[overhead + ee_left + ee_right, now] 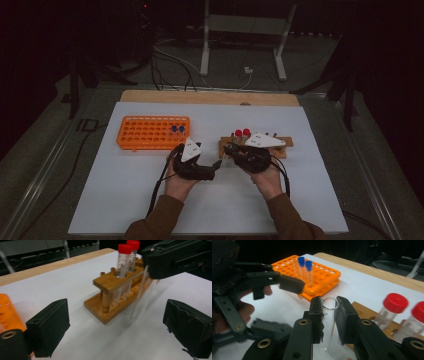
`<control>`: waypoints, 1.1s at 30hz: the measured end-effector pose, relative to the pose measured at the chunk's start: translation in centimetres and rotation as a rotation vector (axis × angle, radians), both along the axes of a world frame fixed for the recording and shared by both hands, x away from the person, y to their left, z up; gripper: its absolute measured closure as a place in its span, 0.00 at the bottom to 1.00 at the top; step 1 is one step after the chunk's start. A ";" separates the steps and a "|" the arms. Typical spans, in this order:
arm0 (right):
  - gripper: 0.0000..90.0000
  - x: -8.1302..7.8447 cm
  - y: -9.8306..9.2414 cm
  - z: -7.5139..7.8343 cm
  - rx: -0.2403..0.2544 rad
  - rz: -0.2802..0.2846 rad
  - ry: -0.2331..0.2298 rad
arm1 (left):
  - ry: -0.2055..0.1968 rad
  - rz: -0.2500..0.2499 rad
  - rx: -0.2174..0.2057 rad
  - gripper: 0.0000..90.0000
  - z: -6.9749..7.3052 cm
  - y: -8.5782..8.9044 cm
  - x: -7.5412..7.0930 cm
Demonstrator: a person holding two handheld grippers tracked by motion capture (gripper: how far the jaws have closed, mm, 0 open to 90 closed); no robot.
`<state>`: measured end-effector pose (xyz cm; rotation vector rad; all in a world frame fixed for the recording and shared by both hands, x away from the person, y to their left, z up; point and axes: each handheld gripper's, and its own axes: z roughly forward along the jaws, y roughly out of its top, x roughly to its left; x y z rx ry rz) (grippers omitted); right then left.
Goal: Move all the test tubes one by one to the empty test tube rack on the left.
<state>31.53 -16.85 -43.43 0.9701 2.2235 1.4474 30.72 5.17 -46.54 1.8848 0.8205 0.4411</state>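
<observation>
Right gripper view: the right claw (329, 315) is clamped on an uncapped clear glass tube (327, 322), held upright just above the white worktop (367, 285), beside the wooden rack (112, 300) that carries two red-capped tubes (124, 262). Left gripper view: the left claw (117, 327) stands apart with nothing between its pads, facing the tube. High view: an orange rack (153, 132) holds two blue-capped tubes (178, 129).

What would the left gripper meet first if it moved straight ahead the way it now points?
Probably the clear uncapped tube held by the right gripper; it hangs between the left gripper's open jaws, nearer than the wooden rack.
</observation>
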 end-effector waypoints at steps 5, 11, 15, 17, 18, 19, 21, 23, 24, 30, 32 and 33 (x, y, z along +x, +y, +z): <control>0.84 -0.1 0.6 -0.1 0.006 0.016 0.005 | -0.004 -0.019 -0.010 0.26 -0.1 -0.6 0.0; 0.84 -0.2 0.9 -0.1 0.012 0.025 0.008 | -0.011 -0.053 -0.022 0.49 -0.2 -0.9 -0.1; 0.84 -0.2 1.0 -0.2 0.016 0.031 0.014 | -0.011 -0.070 -0.025 0.60 -0.2 -1.0 -0.1; 0.84 -0.2 1.1 -0.2 0.016 0.033 0.013 | -0.011 -0.076 -0.022 0.63 -0.3 -1.0 -0.1; 0.84 -0.2 1.1 -0.2 0.015 0.035 0.012 | -0.012 -0.076 -0.023 0.65 -0.3 -1.1 -0.1; 0.84 -0.2 1.2 -0.2 0.015 0.036 0.011 | -0.012 -0.077 -0.024 0.66 -0.3 -1.1 -0.1; 0.84 -0.2 1.2 -0.3 0.014 0.037 0.012 | -0.013 -0.084 -0.030 0.70 -0.3 -1.1 -0.2; 0.84 -0.2 1.2 -0.3 0.014 0.038 0.012 | -0.014 -0.091 -0.026 0.72 -0.3 -1.2 -0.2; 0.84 -0.2 1.2 -0.3 0.014 0.038 0.012 | -0.015 -0.093 -0.024 0.74 -0.3 -1.2 -0.2; 0.84 -0.2 1.2 -0.3 0.013 0.040 0.015 | -0.017 -0.102 -0.027 0.78 -0.4 -1.2 -0.2; 0.84 -0.2 1.2 -0.3 0.013 0.040 0.016 | -0.017 -0.107 -0.029 0.80 -0.3 -1.2 -0.2; 0.84 -0.2 1.2 -0.3 0.013 0.041 0.016 | -0.018 -0.111 -0.029 0.82 -0.3 -1.3 -0.3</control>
